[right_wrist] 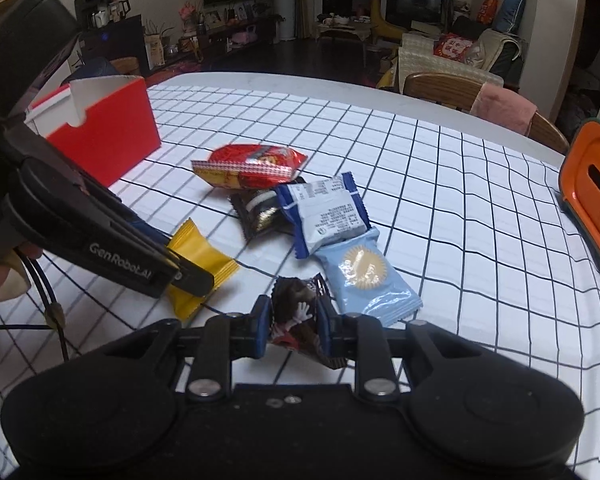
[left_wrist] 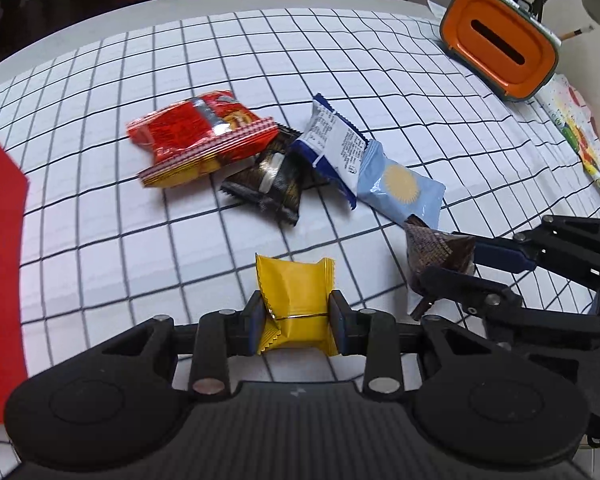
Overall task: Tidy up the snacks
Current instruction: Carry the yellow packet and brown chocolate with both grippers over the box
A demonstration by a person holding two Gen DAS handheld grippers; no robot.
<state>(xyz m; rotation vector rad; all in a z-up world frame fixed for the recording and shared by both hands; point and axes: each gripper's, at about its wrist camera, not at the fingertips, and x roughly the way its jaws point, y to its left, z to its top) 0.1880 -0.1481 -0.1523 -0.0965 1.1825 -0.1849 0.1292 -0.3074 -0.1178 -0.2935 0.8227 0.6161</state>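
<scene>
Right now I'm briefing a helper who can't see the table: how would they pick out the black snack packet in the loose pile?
On the grid-patterned tablecloth, find the loose pile of snacks beside the red box. The black snack packet lies mid-pile, partly under the red-and-yellow bag and next to the blue-and-white packet. It is the pile's only dark wrapper, with a white patch on it.

Bright tabletop, dim background, fisheye-bent edges, slight blur

Both grippers [left_wrist: 296, 322] [right_wrist: 294, 330] clamped (L, R).
</scene>
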